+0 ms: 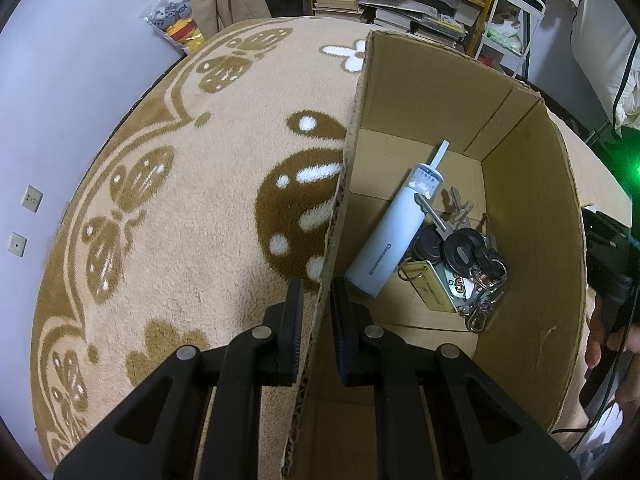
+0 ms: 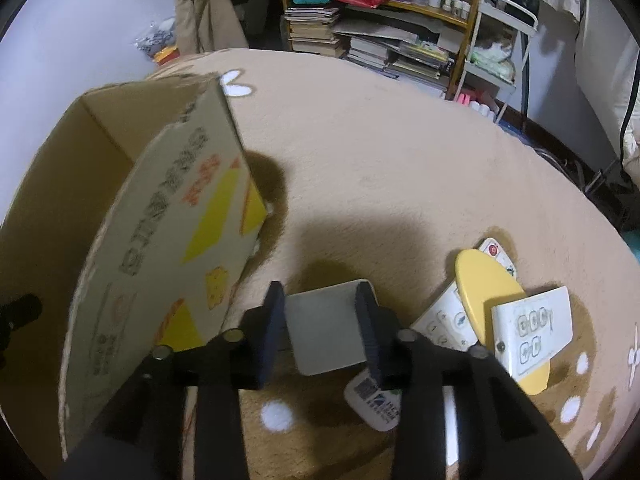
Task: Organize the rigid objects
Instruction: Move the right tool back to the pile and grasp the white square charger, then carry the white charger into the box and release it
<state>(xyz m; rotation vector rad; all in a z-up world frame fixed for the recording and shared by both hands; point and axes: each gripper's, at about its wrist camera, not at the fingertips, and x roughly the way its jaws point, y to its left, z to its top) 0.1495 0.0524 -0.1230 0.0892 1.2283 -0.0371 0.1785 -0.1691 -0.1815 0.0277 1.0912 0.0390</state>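
An open cardboard box [image 1: 528, 216] stands on the carpet. My left gripper [image 1: 318, 300] is shut on the box's left wall [image 1: 340, 208], one finger outside, one inside. In the box lie a pale blue bottle-shaped device [image 1: 394, 236] and a bunch of keys [image 1: 464, 260] with a yellow tag. My right gripper [image 2: 320, 304] is shut on a grey flat block [image 2: 326, 328], held above the carpet just right of the box [image 2: 156, 248]. On the carpet to the right lie a yellow disc [image 2: 492, 292], a white power strip [image 2: 532, 324], a white remote [image 2: 440, 320] and a white card [image 2: 372, 398].
The beige and brown patterned carpet [image 1: 192, 184] covers the surface. Shelves with books [image 2: 372, 44] and a white rack [image 2: 496, 56] stand behind it. A hand on the other gripper shows at the right edge of the left wrist view [image 1: 608, 320].
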